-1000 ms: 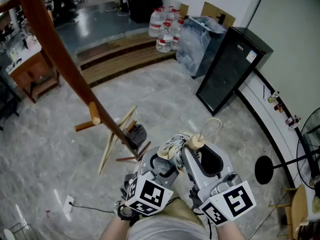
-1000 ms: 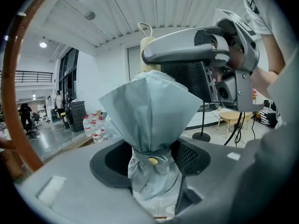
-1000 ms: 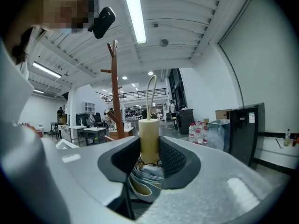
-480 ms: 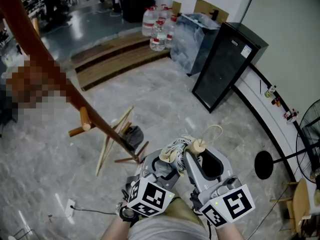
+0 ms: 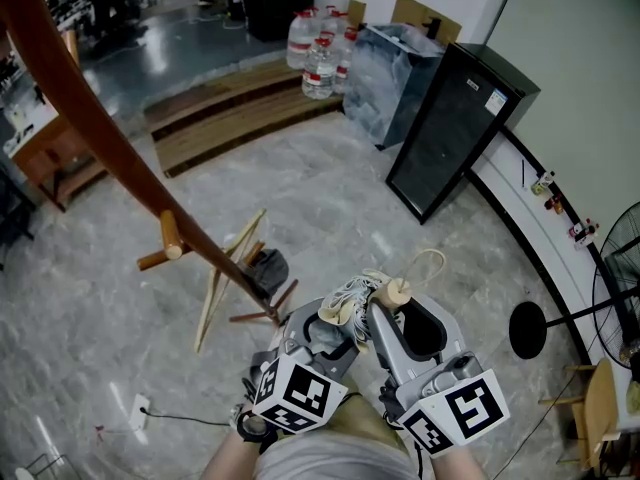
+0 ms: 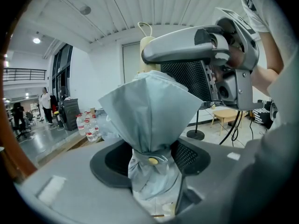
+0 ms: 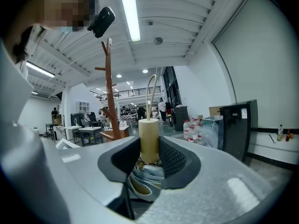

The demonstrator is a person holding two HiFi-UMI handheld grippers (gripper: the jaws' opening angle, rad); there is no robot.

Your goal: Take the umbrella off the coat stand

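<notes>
A folded pale grey-blue umbrella is held between both grippers, close in front of the person. My left gripper is shut on the strapped fabric bundle. My right gripper is shut on the umbrella just under its cream handle, whose cord loop sticks up. The brown wooden coat stand leans across the left of the head view, one peg bare, apart from the umbrella. In the right gripper view the coat stand rises beyond the jaws at the left.
A black cabinet stands by the right wall, with a clear bagged bin and water bottles behind it. Wooden steps lie beyond. A fan's base is at the right, a cable and socket on the floor at the left.
Both grippers and the umbrella stay as they were. Only the head view has shifted slightly, so the coat stand sits a little further left.
</notes>
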